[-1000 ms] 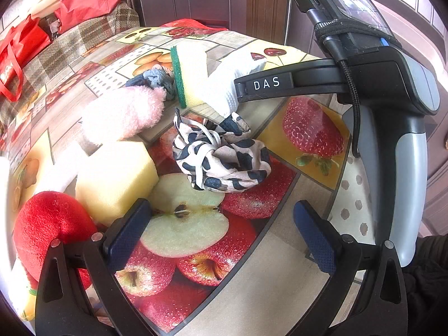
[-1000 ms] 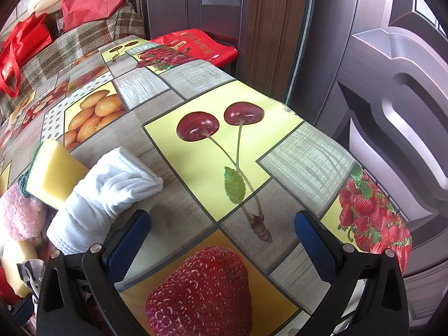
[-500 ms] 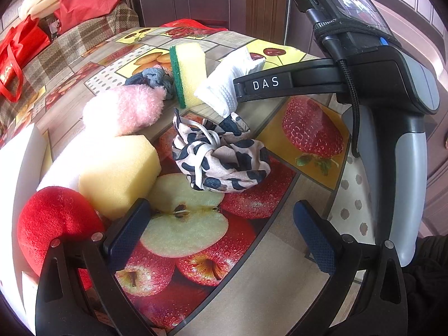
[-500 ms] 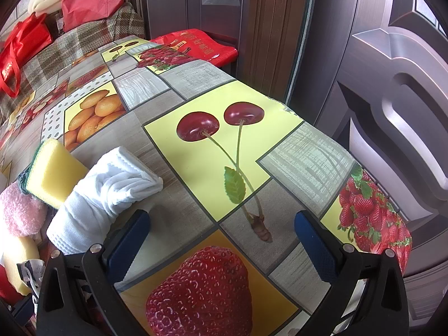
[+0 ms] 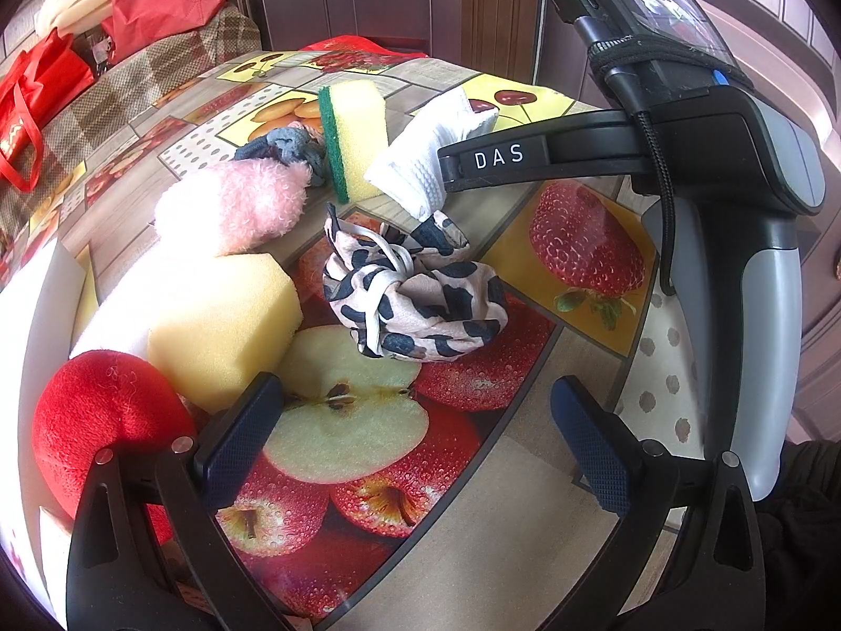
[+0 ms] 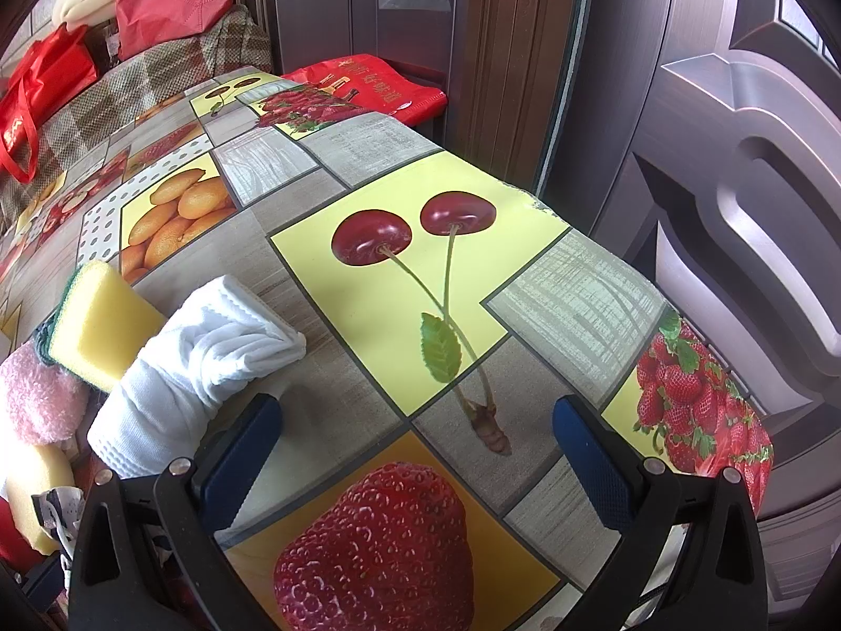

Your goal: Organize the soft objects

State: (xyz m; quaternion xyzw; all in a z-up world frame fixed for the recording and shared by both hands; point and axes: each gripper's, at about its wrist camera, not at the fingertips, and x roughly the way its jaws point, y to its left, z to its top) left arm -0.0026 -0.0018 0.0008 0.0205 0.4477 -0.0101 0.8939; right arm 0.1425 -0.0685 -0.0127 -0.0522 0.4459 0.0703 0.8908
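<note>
In the left wrist view a leopard-print scrunchie (image 5: 415, 294) lies on the fruit-print tablecloth ahead of my open left gripper (image 5: 415, 431). Left of it sit a yellow foam block (image 5: 221, 326), a red plush ball (image 5: 105, 420) and a pink fluffy piece (image 5: 236, 205). Behind are a grey scrunchie (image 5: 284, 147), a green-backed yellow sponge (image 5: 352, 136) and a white rolled cloth (image 5: 431, 158). The right gripper (image 5: 683, 158) hovers over the cloth's right end. In the right wrist view my right gripper (image 6: 415, 452) is open, the white cloth (image 6: 200, 368) beside its left finger.
A white tray or box edge (image 5: 31, 315) stands at the far left. Red bags (image 5: 31, 105) and a checked sofa (image 5: 157, 84) lie beyond the table. A dark door (image 6: 736, 158) stands past the table's right edge (image 6: 604, 242). A red bag (image 6: 368, 84) lies at the far end.
The left gripper's view has shifted slightly, bringing the white edge at the left and the sponge and cloth more into sight. The right gripper has barely moved. No object was gripped.
</note>
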